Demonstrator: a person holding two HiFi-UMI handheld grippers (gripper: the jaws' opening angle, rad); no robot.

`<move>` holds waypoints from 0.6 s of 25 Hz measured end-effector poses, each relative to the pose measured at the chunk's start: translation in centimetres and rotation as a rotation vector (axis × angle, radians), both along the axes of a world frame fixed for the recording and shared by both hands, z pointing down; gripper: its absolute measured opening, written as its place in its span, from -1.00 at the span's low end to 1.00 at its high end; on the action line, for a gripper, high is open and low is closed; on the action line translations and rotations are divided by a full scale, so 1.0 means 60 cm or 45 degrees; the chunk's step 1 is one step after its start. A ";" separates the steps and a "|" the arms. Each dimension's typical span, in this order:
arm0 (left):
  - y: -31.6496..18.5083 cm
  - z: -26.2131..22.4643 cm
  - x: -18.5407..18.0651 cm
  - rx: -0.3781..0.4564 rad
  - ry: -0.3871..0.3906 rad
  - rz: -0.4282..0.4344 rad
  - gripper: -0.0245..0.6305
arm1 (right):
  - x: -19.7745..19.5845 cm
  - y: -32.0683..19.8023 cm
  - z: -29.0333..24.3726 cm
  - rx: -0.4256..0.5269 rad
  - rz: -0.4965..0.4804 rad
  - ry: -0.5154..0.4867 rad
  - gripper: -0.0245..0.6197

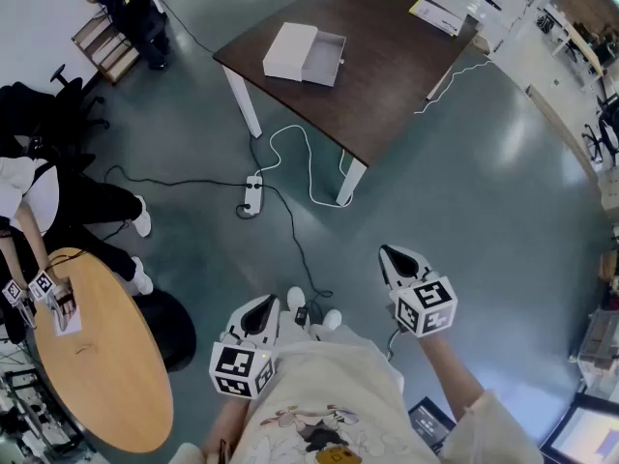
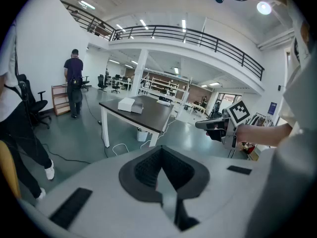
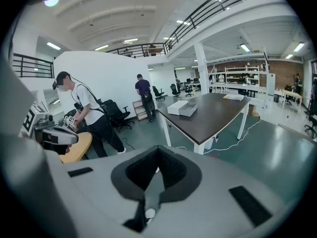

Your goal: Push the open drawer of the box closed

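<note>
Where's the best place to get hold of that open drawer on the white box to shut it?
Its front panel, in the middle. The drawer sticks out of the box toward the centre of the table, so come from that side and press toward the box; a centred push probably keeps it straight.

Matt white box (image 1: 290, 50) on dark wood-look table (image 1: 387, 75); glossy grey-green floor (image 1: 484, 211)

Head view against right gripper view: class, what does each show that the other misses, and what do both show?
Only the head view shows the white power strip on the floor. Only the right gripper view shows the black balcony railing overhead. Both show the dark brown table carrying the white rectangular box with its drawer open.
</note>
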State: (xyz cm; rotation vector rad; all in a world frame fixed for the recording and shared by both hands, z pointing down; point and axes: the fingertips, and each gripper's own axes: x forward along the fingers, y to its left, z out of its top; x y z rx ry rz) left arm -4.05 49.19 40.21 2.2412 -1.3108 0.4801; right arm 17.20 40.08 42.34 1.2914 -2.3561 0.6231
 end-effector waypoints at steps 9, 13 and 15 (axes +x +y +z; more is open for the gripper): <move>0.146 -0.017 0.096 -0.013 -0.089 0.087 -0.91 | 0.022 0.187 -0.009 0.020 -0.023 0.001 -0.91; 0.174 -0.020 0.135 -0.006 -0.072 0.146 -0.91 | 0.013 0.263 -0.002 0.030 -0.024 0.036 -0.91; 0.168 -0.031 0.143 0.021 -0.083 0.175 -0.91 | 0.006 0.272 -0.009 0.031 -0.019 0.009 -0.91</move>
